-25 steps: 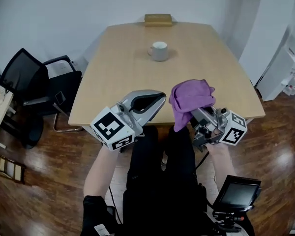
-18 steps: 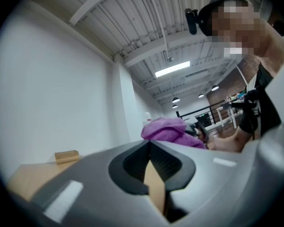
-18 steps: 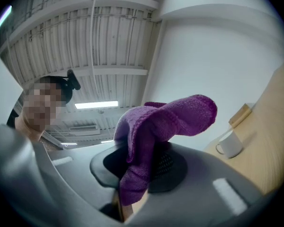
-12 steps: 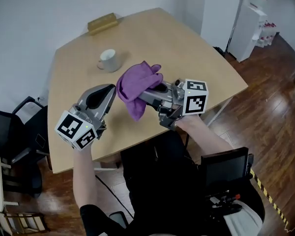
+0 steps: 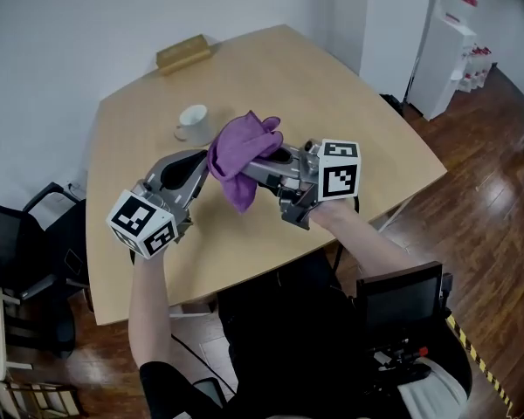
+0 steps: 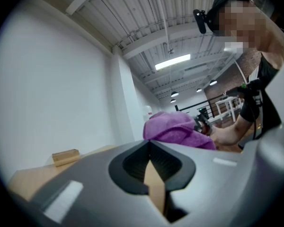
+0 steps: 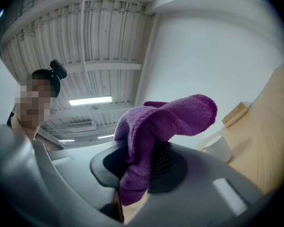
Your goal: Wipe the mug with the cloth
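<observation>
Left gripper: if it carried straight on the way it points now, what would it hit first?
Most likely the purple cloth held in the right gripper: it hangs just beyond the shut left gripper, slightly right of its line. Depth is unclear, so it might only graze it.

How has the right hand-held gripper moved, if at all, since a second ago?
Yes. The right hand-held gripper, shut on the purple cloth, has come from the near edge of the table in over it, close to the mug.

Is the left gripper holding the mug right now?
No: the left gripper has its jaws shut with nothing between them, while the mug stands on the table.
</observation>
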